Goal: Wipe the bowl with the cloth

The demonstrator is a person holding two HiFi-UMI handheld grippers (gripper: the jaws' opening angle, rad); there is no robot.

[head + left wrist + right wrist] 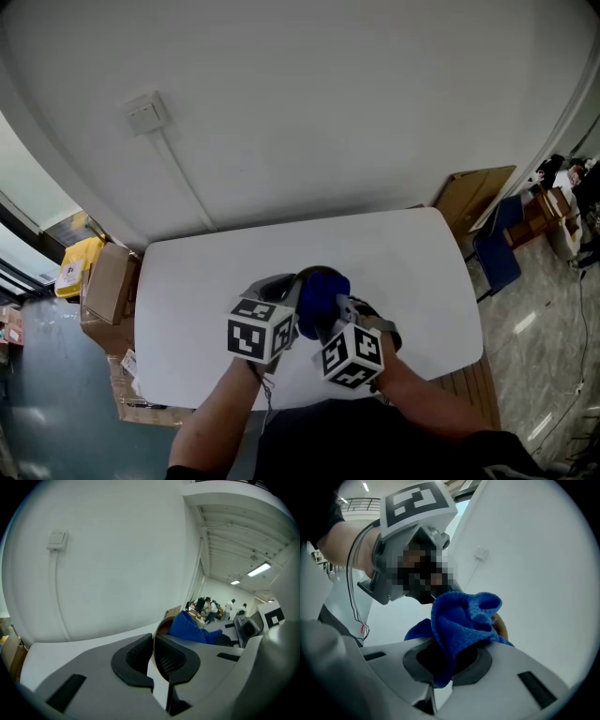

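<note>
Straight ahead of my left gripper [153,641] the bowl [162,623] and cloth [190,627] block the way, my right gripper [447,660] crowding beside it — the table [206,281] lies free outward, up to the wall [328,112].

Busy open-plan workshop: a white table [216,281] against a bare wall [328,94], cardboard boxes [108,281] on polished floor [544,347], people [211,606] beneath strip lights [260,569].

You are holding the bowl [163,625] over the table's [206,281] near middle, with the left gripper [296,298] gripping its left rim. The right gripper [339,307] is pressing the cloth [323,295] inside. Boxes [108,281] are lying left of the table.
</note>
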